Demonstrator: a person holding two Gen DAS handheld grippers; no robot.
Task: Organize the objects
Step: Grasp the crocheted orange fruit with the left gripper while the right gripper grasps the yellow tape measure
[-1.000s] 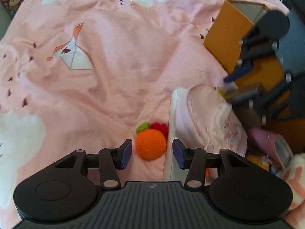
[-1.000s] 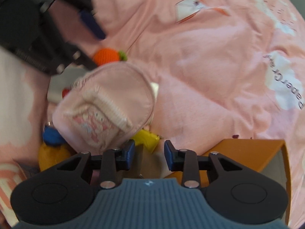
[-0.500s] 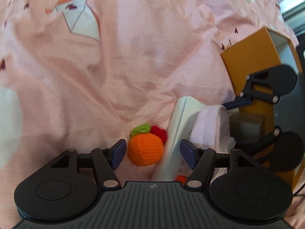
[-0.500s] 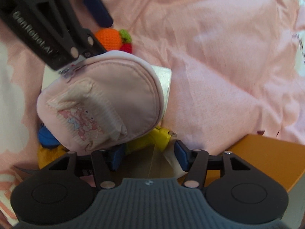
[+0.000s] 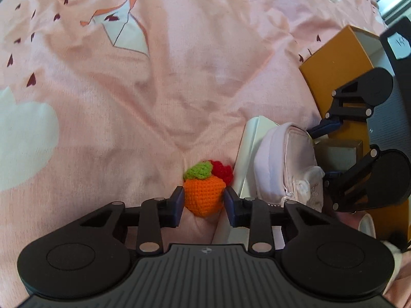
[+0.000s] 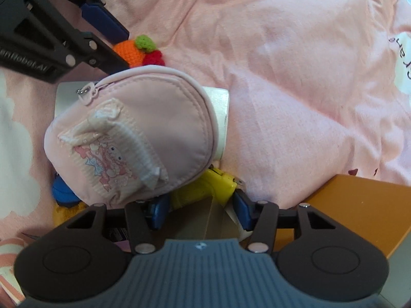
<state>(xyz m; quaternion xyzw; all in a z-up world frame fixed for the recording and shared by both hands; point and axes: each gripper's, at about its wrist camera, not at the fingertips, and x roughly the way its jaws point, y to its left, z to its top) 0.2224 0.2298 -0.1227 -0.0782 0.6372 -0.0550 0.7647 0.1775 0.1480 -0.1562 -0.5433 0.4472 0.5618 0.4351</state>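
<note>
A crocheted orange (image 5: 204,197) with a green leaf lies on the pink bedspread (image 5: 154,89). My left gripper (image 5: 204,201) points steeply down and its jaws are closing, with both blue pads pressed on the orange's sides. A red crocheted piece (image 5: 222,170) sits right behind it. My right gripper (image 6: 200,213) points straight down over a small tan box (image 6: 203,218). Its jaws are closing around that box, and a thin gap still shows at the left pad. A yellow object (image 6: 203,190) lies just beyond the box.
A pink zipped pouch (image 6: 154,118) rests on a flat white box (image 6: 219,107) between the two grippers. An open orange carton (image 5: 334,59) stands at the right. A blue object (image 6: 61,192) and a yellow one peek out from under the pouch.
My left gripper spread wide around the crocheted orange, then closed onto it. My right gripper sank lower and widened its jaws, so the tan box now sits between them.
</note>
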